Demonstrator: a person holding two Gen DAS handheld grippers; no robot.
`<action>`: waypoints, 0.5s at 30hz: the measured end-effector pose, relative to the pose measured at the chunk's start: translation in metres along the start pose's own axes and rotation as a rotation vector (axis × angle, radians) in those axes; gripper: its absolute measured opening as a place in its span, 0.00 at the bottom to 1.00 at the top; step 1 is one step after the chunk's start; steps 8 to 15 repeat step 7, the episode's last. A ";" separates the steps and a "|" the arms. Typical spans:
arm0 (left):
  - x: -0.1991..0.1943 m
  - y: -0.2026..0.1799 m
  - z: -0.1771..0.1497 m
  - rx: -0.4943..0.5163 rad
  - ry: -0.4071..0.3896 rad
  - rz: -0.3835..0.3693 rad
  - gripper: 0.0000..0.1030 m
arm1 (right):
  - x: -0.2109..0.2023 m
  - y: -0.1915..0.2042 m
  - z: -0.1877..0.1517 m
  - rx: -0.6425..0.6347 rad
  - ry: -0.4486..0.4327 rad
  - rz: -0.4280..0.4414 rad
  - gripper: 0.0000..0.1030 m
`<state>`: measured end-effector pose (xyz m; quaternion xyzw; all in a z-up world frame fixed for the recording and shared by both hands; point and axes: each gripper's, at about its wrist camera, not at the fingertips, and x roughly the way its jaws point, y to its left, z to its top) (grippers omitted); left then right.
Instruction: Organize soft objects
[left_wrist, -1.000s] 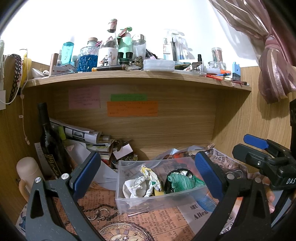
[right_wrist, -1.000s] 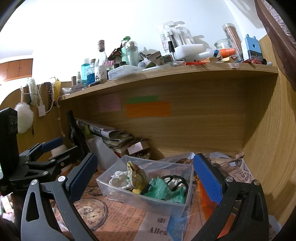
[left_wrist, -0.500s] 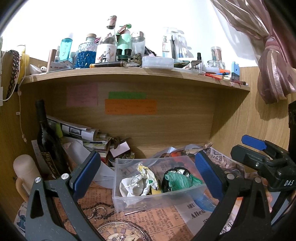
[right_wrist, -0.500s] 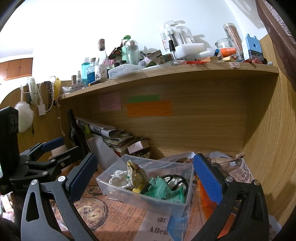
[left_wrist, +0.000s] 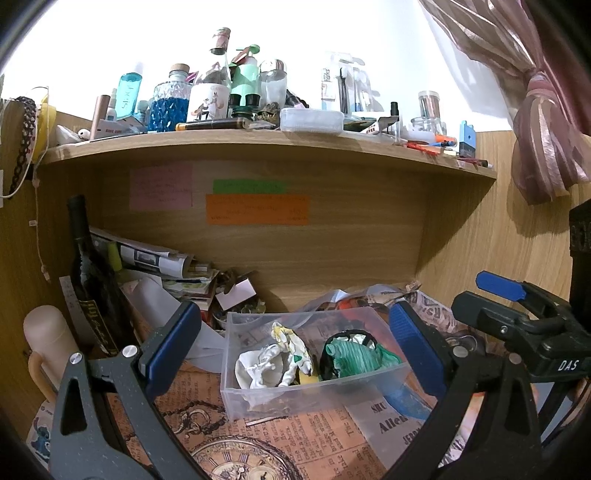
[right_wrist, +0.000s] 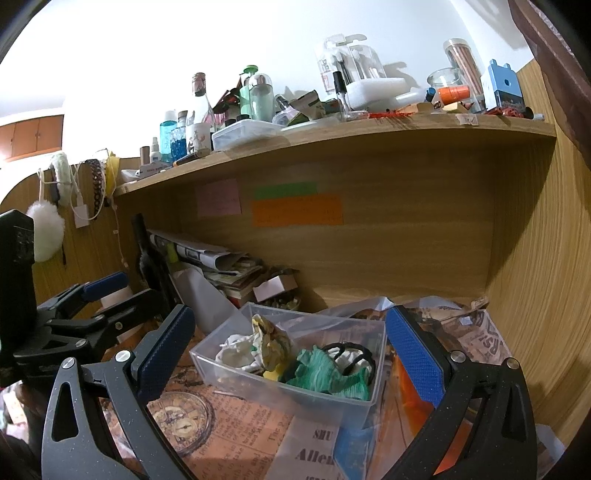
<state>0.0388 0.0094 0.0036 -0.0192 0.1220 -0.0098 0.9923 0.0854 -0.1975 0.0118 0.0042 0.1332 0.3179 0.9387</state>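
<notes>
A clear plastic bin (left_wrist: 295, 397) (right_wrist: 273, 391) sits on the newspaper-covered desk under the shelf. Inside lie a white crumpled cloth (left_wrist: 258, 369) (right_wrist: 236, 350), a yellowish patterned cloth (left_wrist: 288, 338) (right_wrist: 267, 339), a green knitted cloth (left_wrist: 351, 360) (right_wrist: 325, 374) and a black-rimmed item (left_wrist: 351, 334) (right_wrist: 351, 352). My left gripper (left_wrist: 295, 350) is open and empty, held in front of the bin; it also shows in the right wrist view (right_wrist: 92, 295). My right gripper (right_wrist: 291, 354) is open and empty, also facing the bin; it also shows in the left wrist view (left_wrist: 517, 306).
A dark wine bottle (left_wrist: 92, 288) and a pale mug (left_wrist: 48, 347) stand at the left. Rolled papers and booklets (left_wrist: 155, 262) pile behind the bin. The wooden shelf (left_wrist: 258, 142) above carries several bottles and jars. A wooden side wall (right_wrist: 535, 295) closes the right.
Both grippers have shifted only slightly; the left view has tilted a little, so the bin sits marginally lower. Nothing was taken or released.
</notes>
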 end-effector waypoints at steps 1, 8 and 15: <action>0.000 0.000 0.000 0.001 0.001 -0.002 1.00 | 0.000 0.000 0.000 0.000 0.002 0.000 1.00; 0.002 0.001 -0.001 -0.003 0.004 0.003 1.00 | 0.002 0.000 0.000 0.000 0.005 0.002 1.00; 0.002 0.001 -0.001 -0.003 0.004 0.003 1.00 | 0.002 0.000 0.000 0.000 0.005 0.002 1.00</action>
